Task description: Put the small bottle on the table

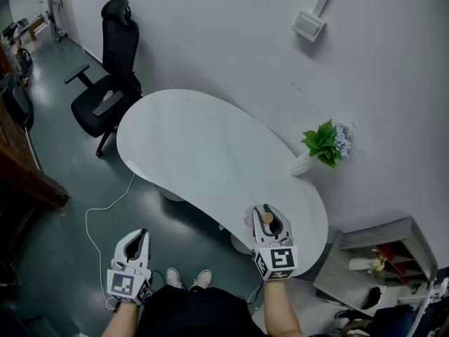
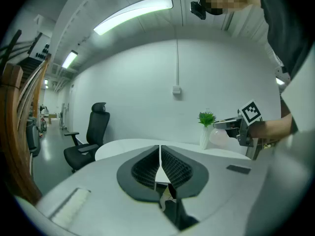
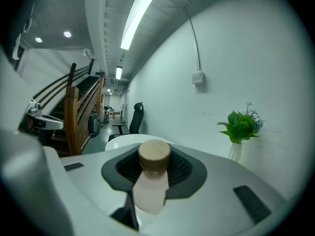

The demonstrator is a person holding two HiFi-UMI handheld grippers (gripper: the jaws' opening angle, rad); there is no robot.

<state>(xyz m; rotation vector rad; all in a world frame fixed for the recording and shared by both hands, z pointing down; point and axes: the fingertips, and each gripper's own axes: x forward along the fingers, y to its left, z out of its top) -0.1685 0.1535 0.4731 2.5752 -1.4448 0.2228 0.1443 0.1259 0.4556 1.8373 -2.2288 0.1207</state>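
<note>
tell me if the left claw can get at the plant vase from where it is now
Probably not. The left claw hangs shut over the floor, off the near side of the table, while the vase stands by the wall on the far right, past the right claw holding the small bottle.

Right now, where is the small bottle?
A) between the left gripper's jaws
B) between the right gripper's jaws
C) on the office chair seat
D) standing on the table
B: the small bottle is clamped in the jaws of the right gripper, not yet set down.
</note>
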